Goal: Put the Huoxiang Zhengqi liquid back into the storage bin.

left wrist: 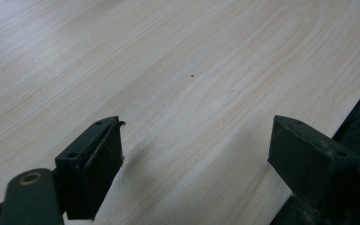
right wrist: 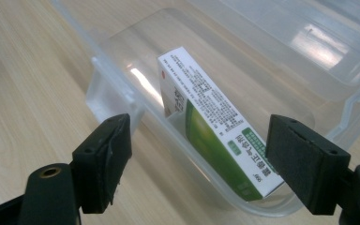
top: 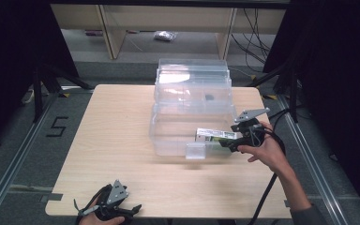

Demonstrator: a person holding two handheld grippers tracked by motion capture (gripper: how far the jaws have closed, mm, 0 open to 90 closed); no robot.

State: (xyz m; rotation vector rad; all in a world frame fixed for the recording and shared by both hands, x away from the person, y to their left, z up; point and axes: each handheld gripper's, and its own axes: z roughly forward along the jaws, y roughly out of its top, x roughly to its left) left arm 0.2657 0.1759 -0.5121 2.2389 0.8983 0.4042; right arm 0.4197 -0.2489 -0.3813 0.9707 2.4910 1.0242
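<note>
The right gripper (top: 228,142) is held at the right near corner of the clear plastic box (top: 191,110), its jaws spread wide apart and gripping nothing. In the right gripper view the jaws (right wrist: 199,161) stand either side of the box's near wall, and between them, inside the box, lies a white and green carton (right wrist: 215,136), leaning against that wall with its printed face up. The person's right hand (top: 267,152) holds this gripper over the right side of the table (top: 112,140).

The left gripper (top: 122,211) sits at the table's near edge, towards the left near corner, in the left hand (top: 101,218). Its jaws (left wrist: 194,164) are also wide apart, with bare wood between them and the table edge just beside the right-hand jaw.

The box stands at the middle of the far edge, its lid (top: 192,70) open and tipped back beyond that edge. A small clear latch (top: 195,151) juts from its near wall. The left half of the table and the strip along the near edge are open wood.
</note>
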